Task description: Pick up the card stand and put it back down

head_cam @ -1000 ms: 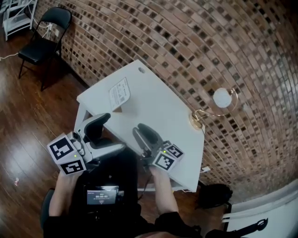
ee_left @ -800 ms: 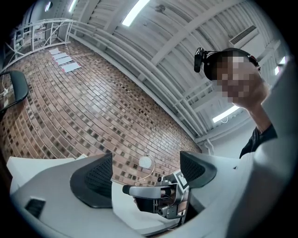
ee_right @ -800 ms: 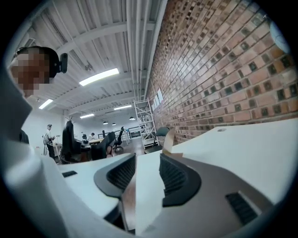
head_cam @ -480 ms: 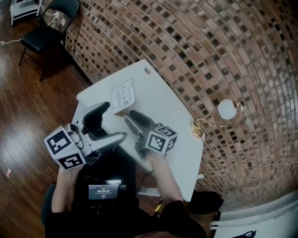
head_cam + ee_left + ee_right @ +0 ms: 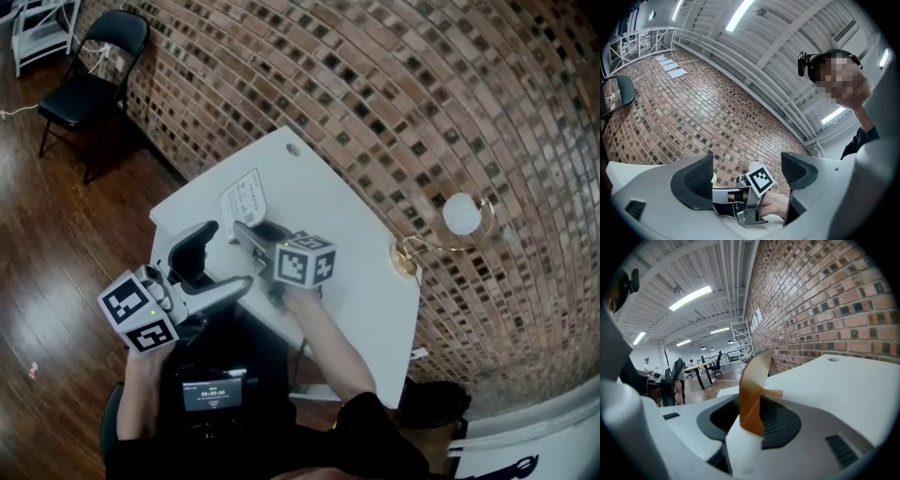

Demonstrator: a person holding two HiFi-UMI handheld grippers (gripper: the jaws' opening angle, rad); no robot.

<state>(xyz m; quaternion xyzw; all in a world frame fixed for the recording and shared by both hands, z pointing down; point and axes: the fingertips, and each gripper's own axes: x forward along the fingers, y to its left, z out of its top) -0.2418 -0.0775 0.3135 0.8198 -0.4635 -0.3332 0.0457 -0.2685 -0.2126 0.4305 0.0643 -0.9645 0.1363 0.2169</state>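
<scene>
White table (image 5: 349, 236); one card stand (image 5: 244, 196).

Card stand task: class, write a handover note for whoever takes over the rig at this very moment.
Right hand-held gripper: jaws apart, just been closing, one on either side of the brown-backed white card stand; no grip seen yet.
Left hand-held gripper: open, empty, pointing toward the right one.
Stand: standing on the white table.
Done: approach. Left to do: grip, lift, set back down.
</scene>
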